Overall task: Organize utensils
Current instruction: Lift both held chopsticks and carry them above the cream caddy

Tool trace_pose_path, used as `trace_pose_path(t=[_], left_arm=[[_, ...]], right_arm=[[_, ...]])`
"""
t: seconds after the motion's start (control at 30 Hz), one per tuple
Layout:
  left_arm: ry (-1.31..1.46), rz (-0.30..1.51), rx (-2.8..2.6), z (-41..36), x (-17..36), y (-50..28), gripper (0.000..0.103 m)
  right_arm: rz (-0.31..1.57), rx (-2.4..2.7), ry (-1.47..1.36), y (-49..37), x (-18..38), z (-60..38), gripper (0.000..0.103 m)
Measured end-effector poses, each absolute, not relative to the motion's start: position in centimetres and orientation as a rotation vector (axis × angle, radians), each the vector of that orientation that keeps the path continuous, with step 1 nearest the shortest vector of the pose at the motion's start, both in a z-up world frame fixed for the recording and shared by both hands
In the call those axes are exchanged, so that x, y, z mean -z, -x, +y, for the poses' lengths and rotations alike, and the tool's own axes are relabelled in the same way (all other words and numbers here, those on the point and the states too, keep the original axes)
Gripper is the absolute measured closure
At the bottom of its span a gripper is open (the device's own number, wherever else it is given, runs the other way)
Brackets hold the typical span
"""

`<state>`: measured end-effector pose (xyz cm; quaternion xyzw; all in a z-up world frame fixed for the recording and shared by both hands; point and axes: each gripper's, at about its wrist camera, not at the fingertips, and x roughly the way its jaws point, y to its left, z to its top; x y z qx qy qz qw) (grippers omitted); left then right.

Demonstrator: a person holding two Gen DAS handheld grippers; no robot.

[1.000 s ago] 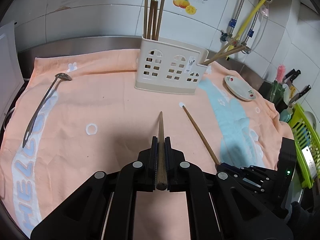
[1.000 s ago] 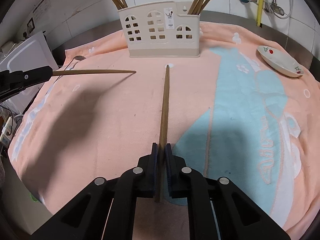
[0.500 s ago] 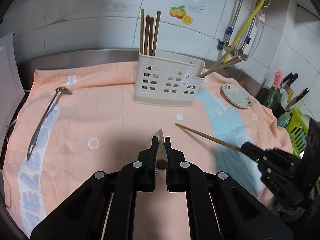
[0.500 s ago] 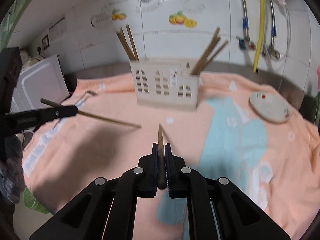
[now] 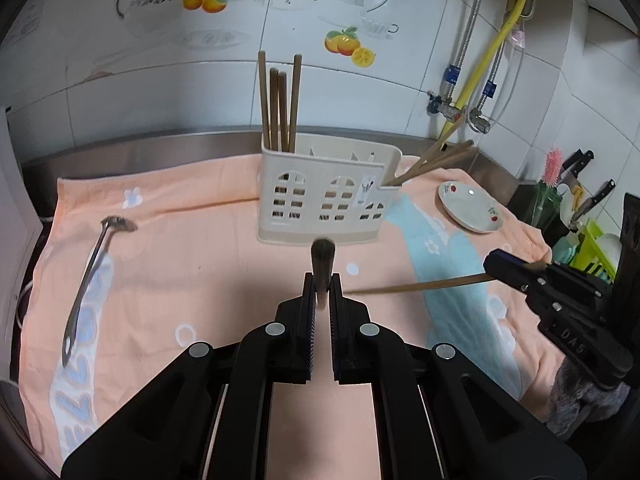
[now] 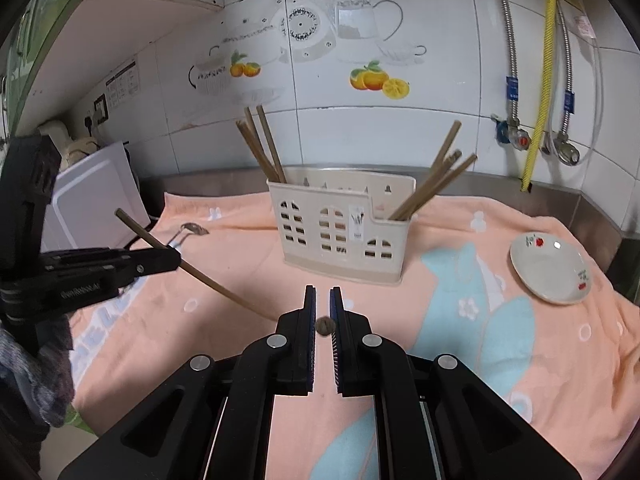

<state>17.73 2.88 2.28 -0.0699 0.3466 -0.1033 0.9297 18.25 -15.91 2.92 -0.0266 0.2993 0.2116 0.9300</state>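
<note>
A cream utensil holder (image 5: 326, 196) (image 6: 342, 232) stands on the peach towel, with several chopsticks upright in its left end and several leaning out of its right end. My left gripper (image 5: 321, 280) is shut on a wooden chopstick (image 5: 321, 260) held tilted above the towel; it shows in the right wrist view (image 6: 208, 276). My right gripper (image 6: 323, 300) is shut on another chopstick (image 6: 324, 325), seen end-on; its shaft shows in the left wrist view (image 5: 416, 286). A metal spoon (image 5: 90, 276) lies on the towel at the left.
A small white dish (image 5: 470, 208) (image 6: 550, 270) sits on the towel at the right. A white appliance (image 6: 96, 200) stands at the left. Knives and a green rack (image 5: 592, 240) are at the far right. Pipes (image 6: 536, 80) run down the tiled wall.
Both grippers have lifted their chopsticks off the towel and raised them, tilting them from lying flat towards pointing at the cameras. The views now look more towards the holder and the wall.
</note>
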Motion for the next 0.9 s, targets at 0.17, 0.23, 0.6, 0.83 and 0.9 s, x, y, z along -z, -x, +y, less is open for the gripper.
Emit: trace_pose_path(t=[0.17, 0.23, 0.6, 0.83, 0.9], left_arm=[[0.13, 0.704, 0.214, 2.4, -3.3, -19.3, 0.097], [0.129, 0.701, 0.213, 2.3, -3.7, -19.9, 0.097], [0.08, 0.625, 0.225, 0.6, -8.3, -22.3, 0.097], [0.06, 0.536, 0.199, 0.3, -12.6, -24.7, 0.097], [0.058, 0.513, 0.186, 0.3, -13.6, -25.6, 0.097]], right_arm=[[0.619, -0.454, 0.061, -20.1, -5.3, -16.1, 0.096], [0.621, -0.458, 0.061, -20.9, -6.0, -16.3, 0.096], [0.594, -0.459, 0.076, -24.1, -10.5, -17.2, 0.096], [0.551, -0.446, 0.092, -26.1, -13.3, -17.4, 0.096], [0.548, -0.448, 0.083, -26.8, -13.9, -17.4, 0.096]])
